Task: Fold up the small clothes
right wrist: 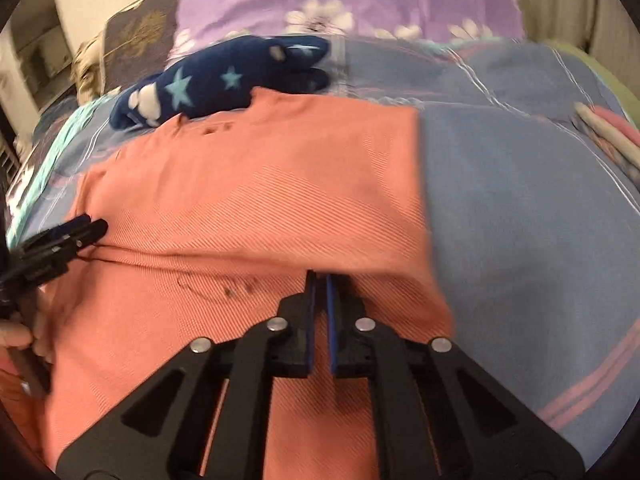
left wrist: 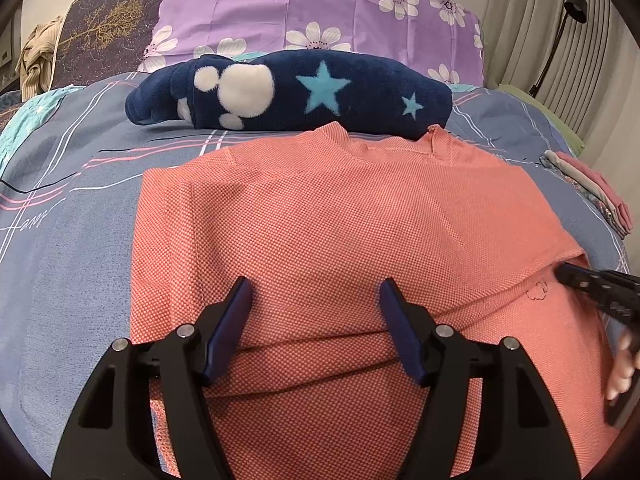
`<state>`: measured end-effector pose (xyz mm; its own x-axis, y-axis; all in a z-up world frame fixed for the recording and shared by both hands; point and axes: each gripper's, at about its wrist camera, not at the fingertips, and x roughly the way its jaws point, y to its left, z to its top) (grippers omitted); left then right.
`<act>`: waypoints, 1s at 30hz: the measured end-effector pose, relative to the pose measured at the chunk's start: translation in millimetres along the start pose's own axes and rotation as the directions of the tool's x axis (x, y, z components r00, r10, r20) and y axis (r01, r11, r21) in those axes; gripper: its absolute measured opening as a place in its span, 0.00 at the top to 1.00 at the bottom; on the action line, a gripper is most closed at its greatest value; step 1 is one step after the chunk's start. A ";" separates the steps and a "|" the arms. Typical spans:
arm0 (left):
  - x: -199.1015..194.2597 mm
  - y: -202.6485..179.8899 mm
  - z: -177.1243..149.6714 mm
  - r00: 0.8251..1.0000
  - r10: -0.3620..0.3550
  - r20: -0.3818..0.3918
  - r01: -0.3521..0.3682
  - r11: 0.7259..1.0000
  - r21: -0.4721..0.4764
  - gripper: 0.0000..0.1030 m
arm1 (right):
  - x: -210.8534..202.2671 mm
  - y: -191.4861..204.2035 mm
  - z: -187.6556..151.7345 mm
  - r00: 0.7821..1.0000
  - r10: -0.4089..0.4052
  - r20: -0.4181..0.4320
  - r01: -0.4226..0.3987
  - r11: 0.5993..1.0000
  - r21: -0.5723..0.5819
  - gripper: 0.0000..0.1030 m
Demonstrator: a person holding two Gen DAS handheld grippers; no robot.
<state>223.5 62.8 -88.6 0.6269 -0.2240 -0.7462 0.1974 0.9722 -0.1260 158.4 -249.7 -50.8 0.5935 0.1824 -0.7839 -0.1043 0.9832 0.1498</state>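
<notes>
A salmon-pink knit shirt [left wrist: 320, 220] lies flat on the bed, collar toward the pillows, partly folded with its bottom part doubled over. My left gripper [left wrist: 316, 300] is open, hovering just above the folded hem with nothing between its fingers. In the right wrist view the shirt [right wrist: 248, 184] fills the middle. My right gripper [right wrist: 320, 280] is shut on the shirt's folded edge near its right side. The right gripper also shows at the right edge of the left wrist view [left wrist: 588, 284], and the left gripper at the left edge of the right wrist view [right wrist: 68, 232].
A folded navy fleece with stars [left wrist: 288, 92] lies just beyond the collar. A stack of folded small clothes [left wrist: 588, 184] sits at the right. The blue plaid bedsheet [left wrist: 72, 208] surrounds the shirt. Purple floral pillows [left wrist: 320, 8] lie at the back.
</notes>
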 end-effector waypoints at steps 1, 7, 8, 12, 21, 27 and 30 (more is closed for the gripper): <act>0.1 -0.4 -0.1 1.000 0.002 -0.001 -0.002 1.000 0.002 0.34 | -10.2 3.5 1.4 0.999 0.025 0.021 -0.025 1.000 -0.017 0.85; -0.4 -1.8 -0.6 1.000 0.008 0.000 -0.008 1.000 0.008 0.33 | -20.7 21.8 34.1 0.982 0.047 0.181 -0.031 0.995 -0.091 0.74; -0.1 -1.8 -0.5 1.000 0.007 -0.002 -0.007 1.000 0.008 0.33 | -5.5 19.3 36.7 0.989 0.013 0.148 0.000 0.996 -0.091 0.72; 0.6 -2.4 -0.6 1.000 0.009 -0.003 -0.009 1.000 0.011 0.32 | 46.4 -5.4 26.7 1.000 -0.012 0.014 0.012 0.999 -0.037 0.65; -7.4 -0.6 -1.4 1.000 -0.007 0.009 0.007 1.000 0.007 0.31 | 54.3 -2.4 18.3 1.000 -0.021 0.021 0.022 0.998 -0.055 0.63; -87.5 26.3 -49.7 0.996 -0.072 0.056 0.073 0.997 -0.010 0.30 | -8.9 -23.7 -25.7 0.997 0.061 0.042 -0.056 0.993 -0.107 0.50; -107.1 39.6 -86.3 0.998 -0.068 -0.017 0.068 0.998 -0.002 0.30 | -23.1 -46.3 -48.1 0.998 0.054 0.011 -0.053 0.993 -0.101 0.50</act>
<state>99.2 131.1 -70.1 0.5988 -0.2888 -0.7470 0.2380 0.9548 -0.1783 111.2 -299.1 -68.6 0.5955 0.2353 -0.7681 -0.2155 0.9679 0.1294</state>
